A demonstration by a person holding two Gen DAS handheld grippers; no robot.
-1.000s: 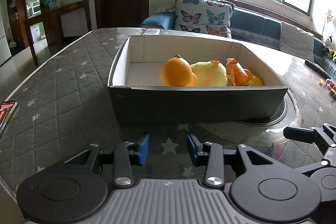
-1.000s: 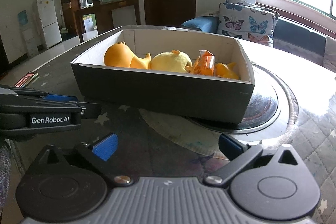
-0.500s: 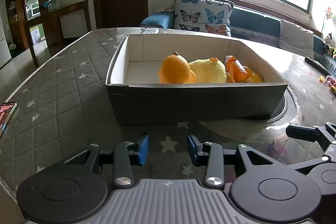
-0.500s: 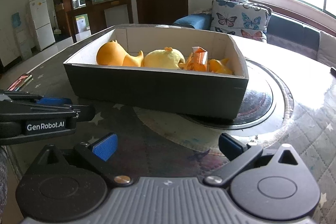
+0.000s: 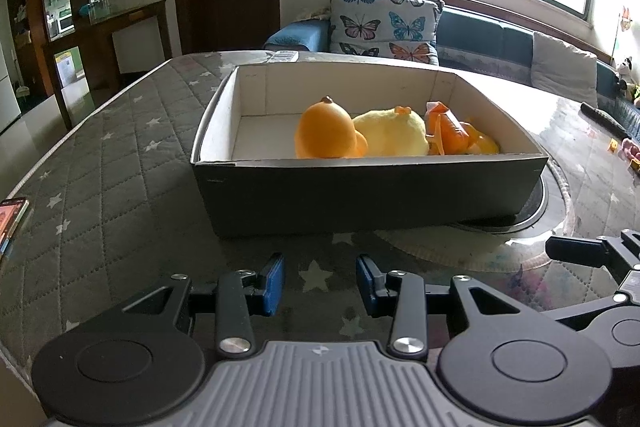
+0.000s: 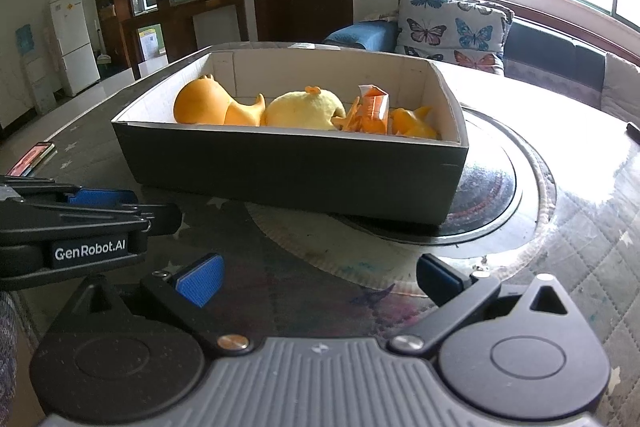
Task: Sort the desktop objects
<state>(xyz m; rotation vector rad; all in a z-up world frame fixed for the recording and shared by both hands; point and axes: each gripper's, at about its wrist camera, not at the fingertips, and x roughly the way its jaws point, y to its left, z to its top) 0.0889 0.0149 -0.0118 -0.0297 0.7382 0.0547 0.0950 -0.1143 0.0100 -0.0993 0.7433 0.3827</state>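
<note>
A dark cardboard box (image 5: 360, 191) (image 6: 288, 171) with a white inside stands on the table ahead of both grippers. Inside lie an orange duck toy (image 5: 326, 133) (image 6: 204, 105), a yellow plush chick (image 5: 390, 133) (image 6: 304, 109), an orange carton (image 5: 446, 127) (image 6: 374, 107) and another orange toy (image 5: 482, 145) (image 6: 412, 123). My left gripper (image 5: 320, 283) hovers open over the quilted cloth just short of the box, nothing between its blue pads (image 5: 274, 283). My right gripper (image 6: 316, 277) is wide open and empty, to the right of the left one, which shows at the left edge (image 6: 80, 219).
The table (image 5: 100, 179) wears a grey star-quilted cloth; a round glass turntable (image 6: 500, 203) lies under the box's right end. A phone (image 5: 10, 223) (image 6: 32, 159) lies at the left table edge. A dark remote (image 5: 604, 121) lies far right. A sofa with butterfly cushions (image 5: 384, 23) stands behind.
Both grippers stay where they were, still open and empty. The views shift only slightly; the box and toys have not moved.
</note>
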